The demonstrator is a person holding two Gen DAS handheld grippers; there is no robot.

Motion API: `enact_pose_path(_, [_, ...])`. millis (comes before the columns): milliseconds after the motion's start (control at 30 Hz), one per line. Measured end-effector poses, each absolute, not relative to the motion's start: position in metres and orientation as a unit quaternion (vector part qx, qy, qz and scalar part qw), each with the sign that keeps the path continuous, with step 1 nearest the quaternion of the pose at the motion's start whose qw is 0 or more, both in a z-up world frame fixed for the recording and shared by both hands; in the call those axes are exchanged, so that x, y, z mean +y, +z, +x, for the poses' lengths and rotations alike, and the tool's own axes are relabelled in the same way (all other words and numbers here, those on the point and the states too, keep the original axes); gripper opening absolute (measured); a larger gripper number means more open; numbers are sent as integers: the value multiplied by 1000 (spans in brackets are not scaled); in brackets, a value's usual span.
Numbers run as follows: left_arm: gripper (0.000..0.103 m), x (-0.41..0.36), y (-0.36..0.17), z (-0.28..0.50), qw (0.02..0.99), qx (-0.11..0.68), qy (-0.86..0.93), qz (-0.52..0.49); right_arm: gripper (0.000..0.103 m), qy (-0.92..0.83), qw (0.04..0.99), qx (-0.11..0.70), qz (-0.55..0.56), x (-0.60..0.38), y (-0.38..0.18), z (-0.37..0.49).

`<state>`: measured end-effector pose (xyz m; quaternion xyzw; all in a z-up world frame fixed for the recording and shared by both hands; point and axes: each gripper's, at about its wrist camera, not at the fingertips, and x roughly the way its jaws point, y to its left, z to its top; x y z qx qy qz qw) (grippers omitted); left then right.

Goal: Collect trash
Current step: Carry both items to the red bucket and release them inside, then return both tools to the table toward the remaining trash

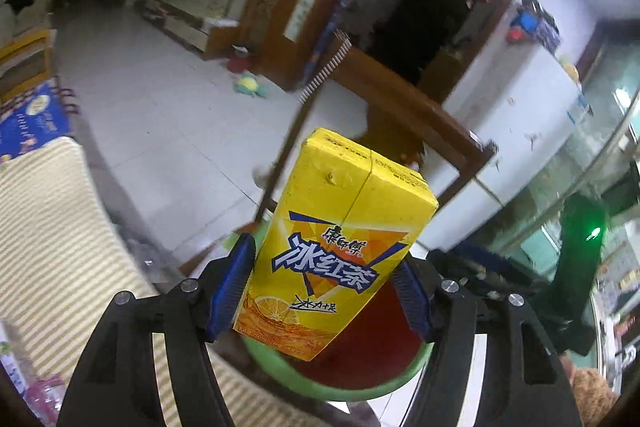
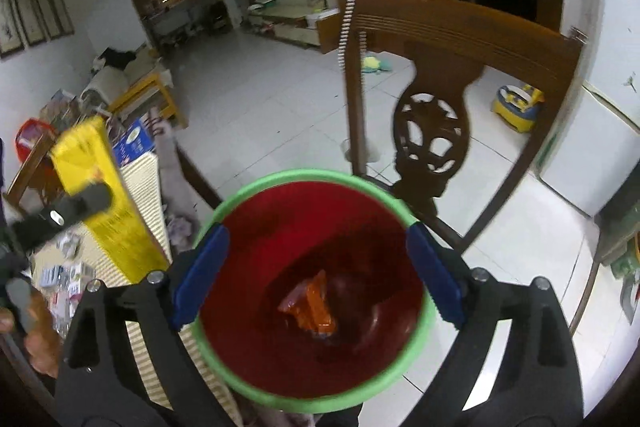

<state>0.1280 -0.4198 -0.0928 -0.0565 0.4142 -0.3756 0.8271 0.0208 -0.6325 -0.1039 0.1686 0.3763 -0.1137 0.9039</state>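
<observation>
Tiled floor, chair behind bin [image 2: 224, 211]. Left tongs [image 1: 322, 291] clamp carton [image 1: 336, 247]; I'd centre over bin before release. Right tongs [image 2: 318, 275] gape empty.

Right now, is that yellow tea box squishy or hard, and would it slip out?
The yellow tea box probably is fairly stiff: its edges stay straight while the left hand-held gripper squeezes its sides. It may be light, maybe empty, since a small hole shows on top. Slipping seems unlikely, because ribbed blue pads press both sides.
</observation>
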Motion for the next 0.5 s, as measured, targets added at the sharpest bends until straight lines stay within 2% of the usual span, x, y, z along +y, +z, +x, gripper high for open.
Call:
enact_pose_path(233, [65, -466, -113, 128, 805, 435, -402, -26, 89, -134, 896, 378, 190, -653, -108, 3])
enact_pose_path(267, [67, -469, -114, 127, 807, 436, -398, -23, 89, -135, 896, 377, 191, -653, -107, 1])
enact_pose_path(300, [75, -469, -114, 127, 810, 436, -393, -22, 89, -135, 896, 376, 192, -654, -107, 1])
enact_pose_path(333, [78, -468, -114, 128, 812, 434, -390, -25, 89, -136, 897, 375, 192, -653, -106, -1])
enact_pose_path(500, [79, -445, -110, 125, 823, 427, -373, -41, 89, -129, 900, 370, 190, -645, -101, 0])
